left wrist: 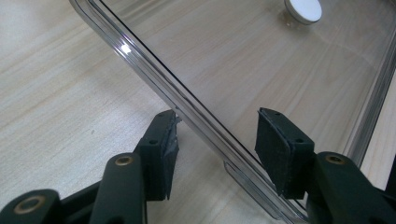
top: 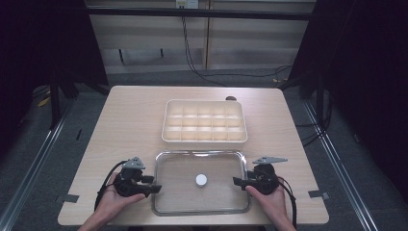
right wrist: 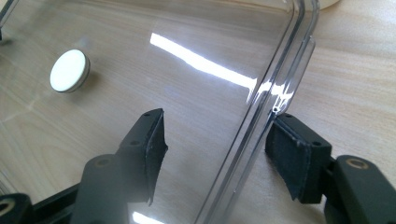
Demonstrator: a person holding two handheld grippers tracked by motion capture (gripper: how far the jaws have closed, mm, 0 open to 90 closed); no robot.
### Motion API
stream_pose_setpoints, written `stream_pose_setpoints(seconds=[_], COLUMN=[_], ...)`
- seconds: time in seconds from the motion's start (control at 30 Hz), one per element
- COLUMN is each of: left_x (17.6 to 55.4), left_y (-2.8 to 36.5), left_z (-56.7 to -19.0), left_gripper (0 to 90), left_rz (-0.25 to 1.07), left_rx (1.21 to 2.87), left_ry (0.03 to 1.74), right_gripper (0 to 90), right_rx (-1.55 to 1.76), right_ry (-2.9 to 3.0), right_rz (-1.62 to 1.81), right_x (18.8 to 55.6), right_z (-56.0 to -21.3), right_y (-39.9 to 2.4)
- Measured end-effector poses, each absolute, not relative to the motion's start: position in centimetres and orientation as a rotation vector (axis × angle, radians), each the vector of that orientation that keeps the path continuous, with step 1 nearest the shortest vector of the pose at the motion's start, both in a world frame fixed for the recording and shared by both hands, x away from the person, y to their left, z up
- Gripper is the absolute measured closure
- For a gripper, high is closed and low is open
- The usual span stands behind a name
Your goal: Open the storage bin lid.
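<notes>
While the person's forearms run off the bottom edge of the high view, the left tool (top: pixel 153 188) sits at the left rim of a clear tray (top: pixel 164 204) on the table (top: pixel 130 120). In the left gripper view its jaws stand wide apart, one on each side of that rim, neither pad touching it; the tray's near corner is cut off at the bottom of that view. A small white disc (top: pixel 201 180) lies near the middle of the tray; whether it rests on or under the clear surface is hard to tell. Beyond the tray, apart from it, a cream divided box (top: pixel 205 121) sits with all compartments empty, a dark object half hidden behind its far right corner. The right tool (top: pixel 237 181) meets the tray's right rim, jaws open and astride it; glare there blurs whether the outer pad touches.
</notes>
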State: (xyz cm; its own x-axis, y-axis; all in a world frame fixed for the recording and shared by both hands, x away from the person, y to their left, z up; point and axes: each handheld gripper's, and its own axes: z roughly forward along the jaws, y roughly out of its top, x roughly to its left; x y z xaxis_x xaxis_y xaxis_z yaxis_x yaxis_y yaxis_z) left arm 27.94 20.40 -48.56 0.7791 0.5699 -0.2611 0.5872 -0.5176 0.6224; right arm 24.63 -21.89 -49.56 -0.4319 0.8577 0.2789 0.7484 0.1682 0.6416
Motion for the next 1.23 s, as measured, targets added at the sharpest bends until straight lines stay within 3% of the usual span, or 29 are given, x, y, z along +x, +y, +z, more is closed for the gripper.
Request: stream_pose_setpoints(seconds=[0.27, 0.47, 0.93, 1.23], left_x=[28.0, 27.8, 26.7, 25.4], left_y=[20.1, 20.5, 23.5, 24.4], left_z=[-48.9, -48.3, -46.0, -45.9], left_gripper=[38.0, 29.6, 27.6, 27.2], left_rz=[-0.038, 0.031, 0.175, 0.230], left_rx=[2.261, 2.226, 2.053, 2.019], left_ry=[0.856, 0.836, 0.864, 0.877], right_gripper=[33.3, 31.3, 26.5, 28.4], right_rx=[1.558, 1.491, 1.341, 1.323], right_ry=[2.245, 2.178, 2.072, 1.995], right_rz=[1.123, 1.273, 1.431, 1.404], right_x=[24.7, 24.2, 21.6, 20.6], right_z=[-49.3, -48.3, -45.7, -45.1], right_y=[-22.3, -23.0, -24.5, -26.0])
